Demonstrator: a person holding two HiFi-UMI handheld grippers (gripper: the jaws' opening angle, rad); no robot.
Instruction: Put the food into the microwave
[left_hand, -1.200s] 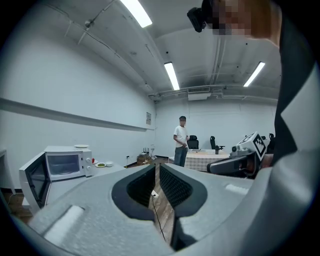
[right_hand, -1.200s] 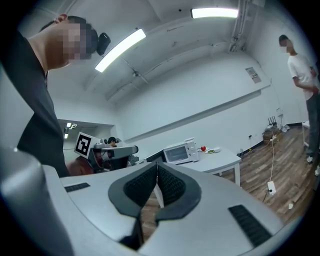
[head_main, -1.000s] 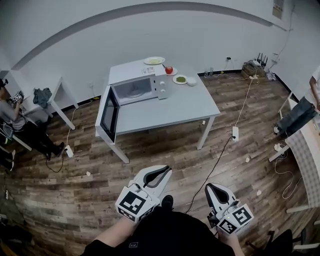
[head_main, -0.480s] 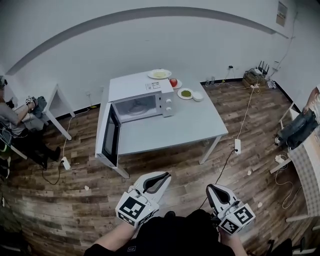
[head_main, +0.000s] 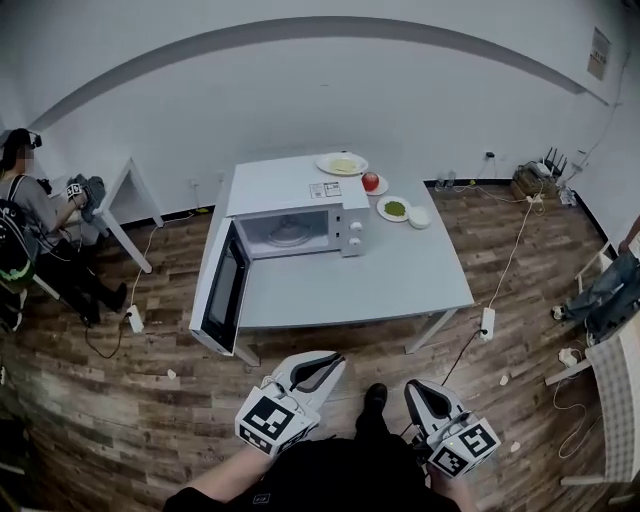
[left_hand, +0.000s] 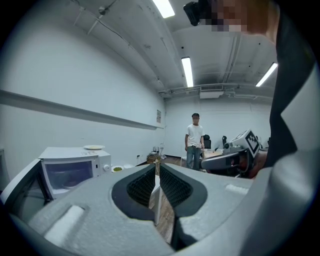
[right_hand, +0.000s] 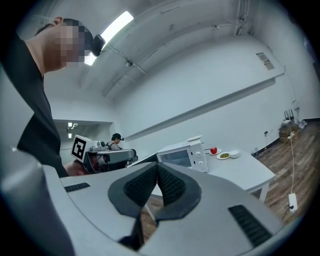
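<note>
Microwave (head_main: 300, 215) open, you in front of it
Your left gripper (head_main: 325, 357) and right gripper (head_main: 414, 387) both closed, empty; apple (head_main: 370, 181) right of microwave

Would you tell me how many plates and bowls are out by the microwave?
4. A plate of yellow food on top of the microwave; on the table beside it, a small plate under the apple, a plate of green food, and a white bowl.

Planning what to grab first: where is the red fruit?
In the head view, the red fruit sits on the table right of the microwave, beside the plate of green food.
</note>
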